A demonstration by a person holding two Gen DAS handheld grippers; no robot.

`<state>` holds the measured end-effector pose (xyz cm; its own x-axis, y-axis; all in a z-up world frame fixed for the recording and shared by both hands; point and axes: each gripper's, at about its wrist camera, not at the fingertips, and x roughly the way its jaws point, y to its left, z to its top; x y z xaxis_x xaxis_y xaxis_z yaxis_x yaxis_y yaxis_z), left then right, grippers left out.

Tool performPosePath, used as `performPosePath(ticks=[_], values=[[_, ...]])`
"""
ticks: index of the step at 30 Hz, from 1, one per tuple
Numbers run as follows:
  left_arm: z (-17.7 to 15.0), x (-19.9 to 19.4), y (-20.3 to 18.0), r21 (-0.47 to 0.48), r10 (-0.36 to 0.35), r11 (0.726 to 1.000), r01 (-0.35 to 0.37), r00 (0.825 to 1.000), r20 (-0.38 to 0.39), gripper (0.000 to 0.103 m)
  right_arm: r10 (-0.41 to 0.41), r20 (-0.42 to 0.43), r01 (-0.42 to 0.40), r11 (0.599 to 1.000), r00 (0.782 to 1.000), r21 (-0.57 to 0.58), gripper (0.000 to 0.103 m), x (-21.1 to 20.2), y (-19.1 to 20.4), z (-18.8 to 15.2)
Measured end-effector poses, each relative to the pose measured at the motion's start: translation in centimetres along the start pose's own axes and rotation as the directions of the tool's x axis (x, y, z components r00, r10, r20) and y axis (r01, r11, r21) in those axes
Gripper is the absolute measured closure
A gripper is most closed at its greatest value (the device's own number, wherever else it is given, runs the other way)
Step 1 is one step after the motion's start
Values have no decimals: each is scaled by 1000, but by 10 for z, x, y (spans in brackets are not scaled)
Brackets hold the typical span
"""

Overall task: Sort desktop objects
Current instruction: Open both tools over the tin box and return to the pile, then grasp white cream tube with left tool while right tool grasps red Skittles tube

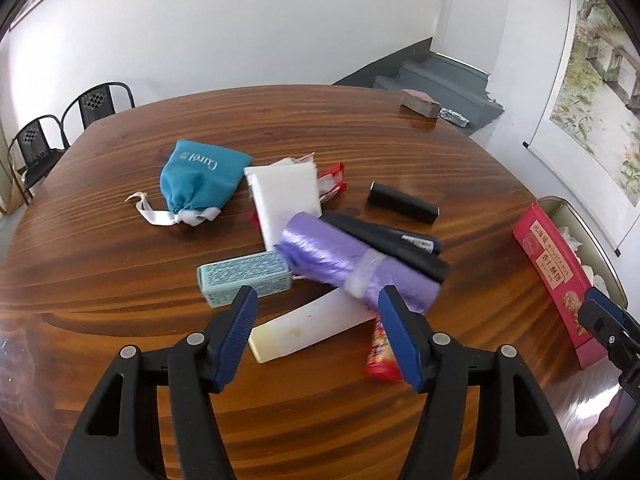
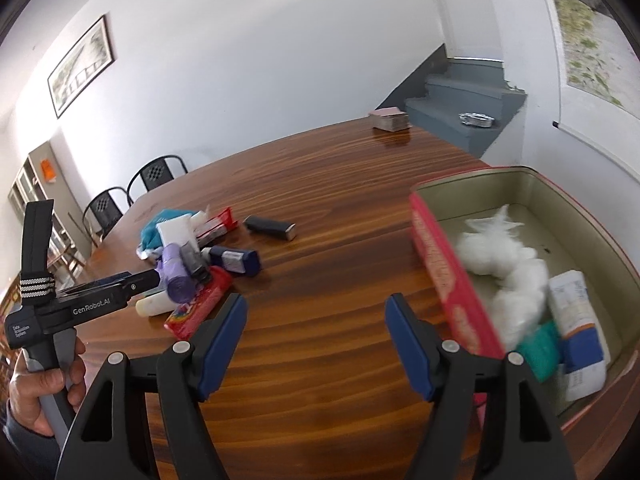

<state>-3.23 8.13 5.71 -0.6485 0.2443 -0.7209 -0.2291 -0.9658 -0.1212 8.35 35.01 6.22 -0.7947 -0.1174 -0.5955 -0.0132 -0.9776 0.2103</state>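
Two tongs gaping empty, left tongs (image 1: 318, 304), right tongs (image 2: 316, 314), glossy purple roll (image 1: 344, 264), grainy wooden table (image 1: 120, 248).

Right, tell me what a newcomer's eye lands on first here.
The jumble of small things at the middle of the wooden table: a purple roll of bags lying across it, a teal drawstring pouch behind on the left. Then the red tin at the right, open, with white fluff inside.

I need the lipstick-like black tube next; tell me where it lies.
The black tube lies flat on the wooden table, alone beyond the pile and right of the white box. In the right wrist view it sits left of the red tin.
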Motion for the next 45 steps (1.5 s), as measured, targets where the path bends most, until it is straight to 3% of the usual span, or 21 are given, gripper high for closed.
performPosePath(ticks=[9,14,28,31,32,39,45], values=[[-13,26,14,48,-77,996,81,994,-78,37,20,-54,-22,999,998,-34,27,20,23,-8],[-12,35,13,75,-83,993,90,993,-85,36,23,-73,-26,999,997,-33,27,27,24,-11],[-26,36,-17,179,-22,983,39,995,-96,37,36,-90,-38,999,995,-24,27,34,21,-12],[-27,33,-24,182,-25,982,40,996,-85,67,41,-89,-44,999,995,-28,27,33,22,-12],[-28,31,-26,178,-35,983,51,995,-88,70,41,-90,-44,999,995,-30,27,33,23,-12],[-47,14,-28,163,-43,985,56,995,-86,76,47,-105,-51,998,993,-41,27,35,26,-13],[-66,-6,-11,81,-64,994,71,994,-89,76,83,-151,-93,994,985,-60,27,45,39,-14]])
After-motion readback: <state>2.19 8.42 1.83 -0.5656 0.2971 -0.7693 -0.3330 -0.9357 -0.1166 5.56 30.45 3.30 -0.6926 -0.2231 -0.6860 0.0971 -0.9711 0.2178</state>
